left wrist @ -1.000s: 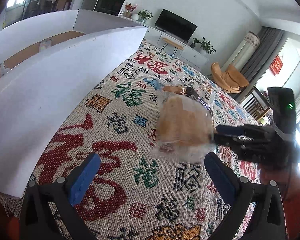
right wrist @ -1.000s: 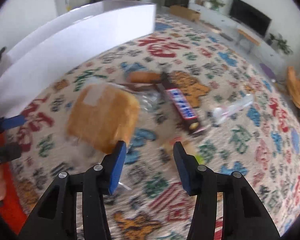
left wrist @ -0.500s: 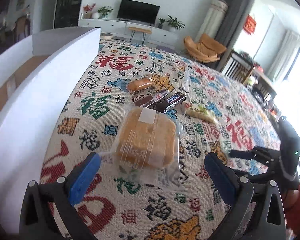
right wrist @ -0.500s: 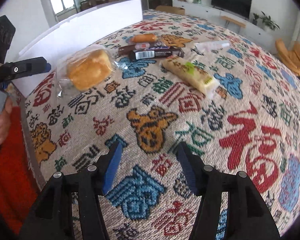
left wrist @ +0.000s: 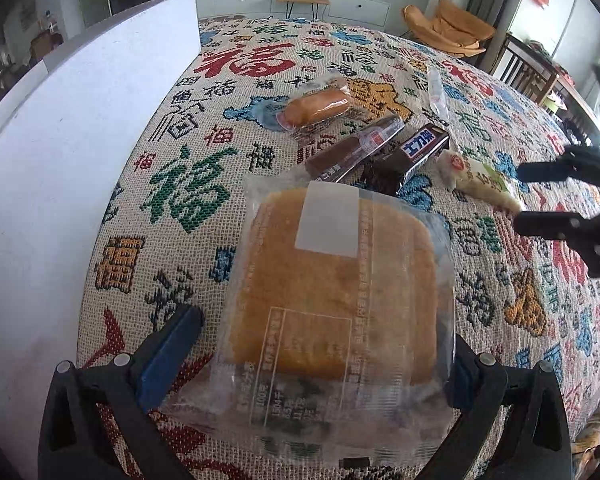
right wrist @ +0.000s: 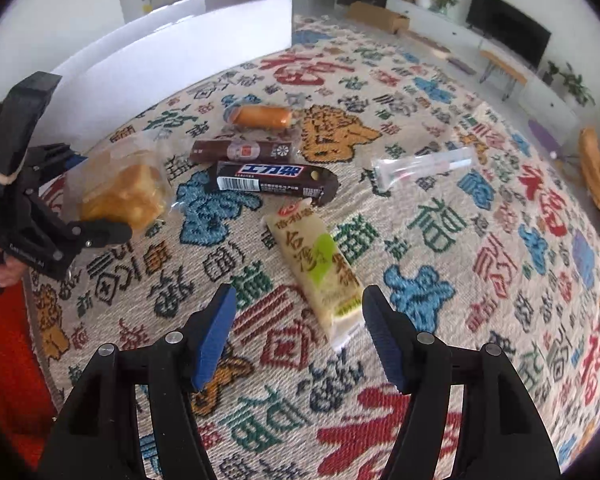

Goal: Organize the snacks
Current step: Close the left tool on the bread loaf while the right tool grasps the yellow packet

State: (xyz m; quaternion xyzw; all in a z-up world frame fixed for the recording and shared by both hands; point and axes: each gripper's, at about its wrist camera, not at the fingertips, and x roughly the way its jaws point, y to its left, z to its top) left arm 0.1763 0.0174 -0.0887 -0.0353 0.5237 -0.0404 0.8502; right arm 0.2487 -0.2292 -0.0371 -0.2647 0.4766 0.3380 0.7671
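Snacks are spread on a patterned cloth point(right wrist: 440, 236) covered with woven characters. The left gripper point(left wrist: 312, 352) is held with its jaws spread wide, and a bagged square cake point(left wrist: 336, 280) lies between them; whether the blue pads point(left wrist: 168, 352) press on the clear wrapper cannot be told, as the right-hand pad is hidden behind the bag. Ahead of that gripper, beyond the cake, a brown snack stick point(left wrist: 352, 148) and a dark chocolate bar point(left wrist: 412, 156) are laid side by side, with a small wrapped bread roll point(left wrist: 320, 108) further ahead. A white box wall point(left wrist: 60, 152) is seen to the left of the gripper.

The right gripper point(right wrist: 298, 328) is pointed steeply down at the cloth, and its jaws are opening; nothing is gripped. The near end of a pale green-and-cream packet point(right wrist: 320, 268) is found between the fingertips, lying on the cloth, apart from the left pad and close to the right one. A clear, narrow packet point(right wrist: 424, 168) is placed ahead and to the right. The left gripper is seen at the left edge of the right wrist view, with a hand point(right wrist: 4, 272) behind it.
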